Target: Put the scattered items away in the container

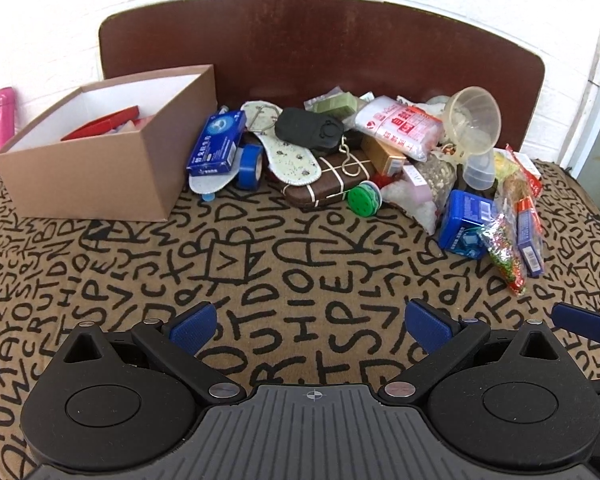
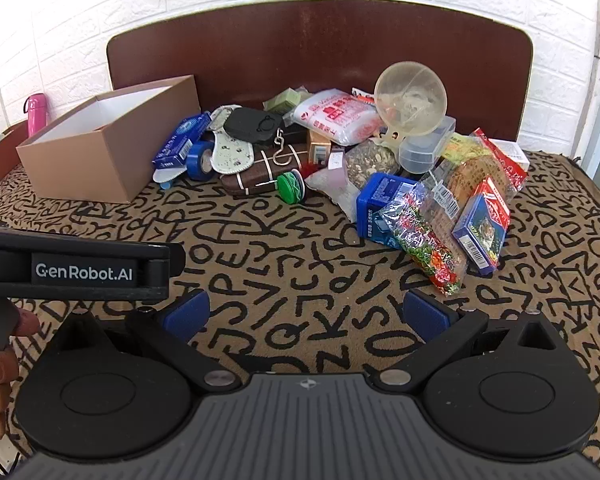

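An open brown cardboard box (image 1: 100, 176) stands at the left, with red items (image 1: 108, 124) inside; it also shows in the right wrist view (image 2: 100, 168). A pile of scattered items lies to its right: blue carton (image 1: 216, 144), blue tape roll (image 1: 250, 166), spotted insole (image 1: 288, 152), black pouch (image 1: 308, 128), brown case (image 1: 332, 188), green disc (image 1: 362, 198), clear funnel (image 1: 476, 116), blue tin (image 1: 464, 224), candy bag (image 2: 424, 244), card pack (image 2: 482, 232). My left gripper (image 1: 312, 324) and right gripper (image 2: 306, 312) are open and empty, well short of the pile.
A patterned brown cloth (image 1: 300, 272) covers the surface. A dark red headboard (image 1: 320, 48) and white brick wall (image 2: 80, 12) stand behind. A pink bottle (image 1: 3, 116) stands far left. The left gripper's body (image 2: 76, 268) crosses the right wrist view at left.
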### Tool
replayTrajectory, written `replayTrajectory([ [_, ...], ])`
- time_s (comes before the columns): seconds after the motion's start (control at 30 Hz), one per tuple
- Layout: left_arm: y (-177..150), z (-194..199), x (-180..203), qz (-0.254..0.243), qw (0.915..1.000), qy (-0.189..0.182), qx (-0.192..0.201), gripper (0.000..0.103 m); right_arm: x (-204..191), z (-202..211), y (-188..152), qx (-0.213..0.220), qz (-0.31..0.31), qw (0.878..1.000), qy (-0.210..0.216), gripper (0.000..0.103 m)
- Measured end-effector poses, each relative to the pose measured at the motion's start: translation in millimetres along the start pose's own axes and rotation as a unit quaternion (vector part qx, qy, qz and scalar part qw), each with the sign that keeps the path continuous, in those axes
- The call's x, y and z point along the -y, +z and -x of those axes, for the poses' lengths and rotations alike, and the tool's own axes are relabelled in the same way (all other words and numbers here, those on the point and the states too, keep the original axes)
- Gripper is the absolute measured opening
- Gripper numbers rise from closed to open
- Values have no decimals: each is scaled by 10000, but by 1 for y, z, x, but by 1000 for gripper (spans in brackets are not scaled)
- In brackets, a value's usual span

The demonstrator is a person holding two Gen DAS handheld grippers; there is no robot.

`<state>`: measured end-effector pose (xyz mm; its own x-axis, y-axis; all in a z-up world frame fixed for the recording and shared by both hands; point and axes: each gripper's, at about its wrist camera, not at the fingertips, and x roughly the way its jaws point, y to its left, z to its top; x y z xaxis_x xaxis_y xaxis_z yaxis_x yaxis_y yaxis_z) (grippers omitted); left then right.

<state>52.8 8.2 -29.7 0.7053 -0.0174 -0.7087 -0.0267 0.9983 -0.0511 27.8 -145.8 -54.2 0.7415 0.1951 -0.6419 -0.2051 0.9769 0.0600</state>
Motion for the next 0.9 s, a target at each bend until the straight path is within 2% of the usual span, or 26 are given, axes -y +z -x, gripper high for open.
replayTrajectory([
  [0.43, 17, -47, 13, -51, 9997, 114, -232, 103, 28, -46, 5, -257, -102, 9995, -170, 103],
  [0.73, 29, -74, 43, -294, 9992, -130, -240, 103, 51, -70, 8, -230, -116, 9987, -439, 102],
  [0.9, 39, -87, 60, -428, 9985, -296, -189, 98, 66, -81, 12, -98, -190, 9984, -528, 99],
])
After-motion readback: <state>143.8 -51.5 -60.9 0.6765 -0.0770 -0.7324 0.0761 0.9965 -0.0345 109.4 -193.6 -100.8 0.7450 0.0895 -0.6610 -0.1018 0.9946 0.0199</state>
